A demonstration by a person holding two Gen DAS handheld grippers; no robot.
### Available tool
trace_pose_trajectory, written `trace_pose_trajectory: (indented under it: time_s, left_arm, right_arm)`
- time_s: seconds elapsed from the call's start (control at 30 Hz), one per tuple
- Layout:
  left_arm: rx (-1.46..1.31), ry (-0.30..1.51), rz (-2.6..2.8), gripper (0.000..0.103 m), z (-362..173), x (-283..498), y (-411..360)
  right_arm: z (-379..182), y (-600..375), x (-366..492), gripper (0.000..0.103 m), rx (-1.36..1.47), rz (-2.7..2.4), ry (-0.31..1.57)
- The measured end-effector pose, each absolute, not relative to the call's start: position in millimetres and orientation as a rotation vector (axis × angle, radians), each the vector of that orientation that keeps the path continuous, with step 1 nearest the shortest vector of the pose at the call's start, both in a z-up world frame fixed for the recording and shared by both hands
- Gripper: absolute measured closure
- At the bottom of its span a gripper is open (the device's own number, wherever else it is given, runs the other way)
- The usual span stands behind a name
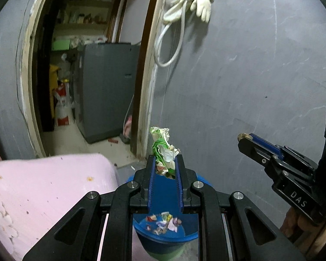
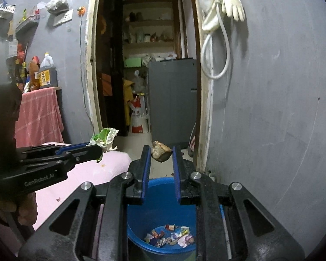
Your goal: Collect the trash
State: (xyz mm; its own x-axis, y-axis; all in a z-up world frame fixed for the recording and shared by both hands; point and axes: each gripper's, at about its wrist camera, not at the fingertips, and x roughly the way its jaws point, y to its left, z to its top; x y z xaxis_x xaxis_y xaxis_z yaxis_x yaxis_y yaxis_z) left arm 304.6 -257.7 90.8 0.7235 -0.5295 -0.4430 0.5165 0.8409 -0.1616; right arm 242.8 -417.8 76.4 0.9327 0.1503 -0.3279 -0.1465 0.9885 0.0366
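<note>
My left gripper (image 1: 165, 159) is shut on a crumpled green-and-white wrapper (image 1: 164, 145), which sticks out past its blue pads. Directly below it stands a blue bucket (image 1: 144, 228) holding several small scraps of wrapper. My right gripper (image 2: 162, 151) is shut on a brown, stone-like lump (image 2: 161, 151) pinched at its fingertips, above the same blue bucket (image 2: 139, 235). Each gripper shows in the other's view: the right gripper (image 1: 244, 138) at the right edge with the brown lump at its tip, the left gripper (image 2: 100, 150) at the left with the wrapper (image 2: 105, 138).
A pink padded surface (image 1: 45, 187) lies left of the bucket. A grey wall (image 1: 250, 87) is right ahead, with white gloves and a hose (image 1: 184, 10) hung on it. An open doorway (image 2: 145, 76) leads to a grey cabinet (image 2: 172, 100) and shelves. Bottles (image 2: 46, 71) stand at left.
</note>
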Motion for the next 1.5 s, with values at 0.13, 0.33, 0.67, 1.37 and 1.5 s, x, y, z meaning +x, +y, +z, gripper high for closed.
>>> trace_pose_trajectory:
  time_s: [0.13,0.33,0.67,1.37,1.5]
  left_arm:
    - [-0.027,0.545,-0.573,0.089,75,316,-262]
    - [0.001,0.627,-0.571,0.089,49,328,-271]
    - [0.028,0.798,-0.566,0.089,4,351,-286]
    - [0.026,0.867,-0.544,0.066,-18,353,-294]
    - [-0.009,0.833,-0.531,0.055,-10,349,-284]
  right_arm:
    - [65,-423,249,0.083,0.03,0.151,0.364]
    - [45,-429,259,0.083,0.057,0.154,0.411]
    - [5,-430,273,0.083,0.108,0.168,0.536]
    - [-10,-445,271,0.079,0.179,0.135,0.603]
    - [-3,-449,265,0.067,0.182,0.117,0.582]
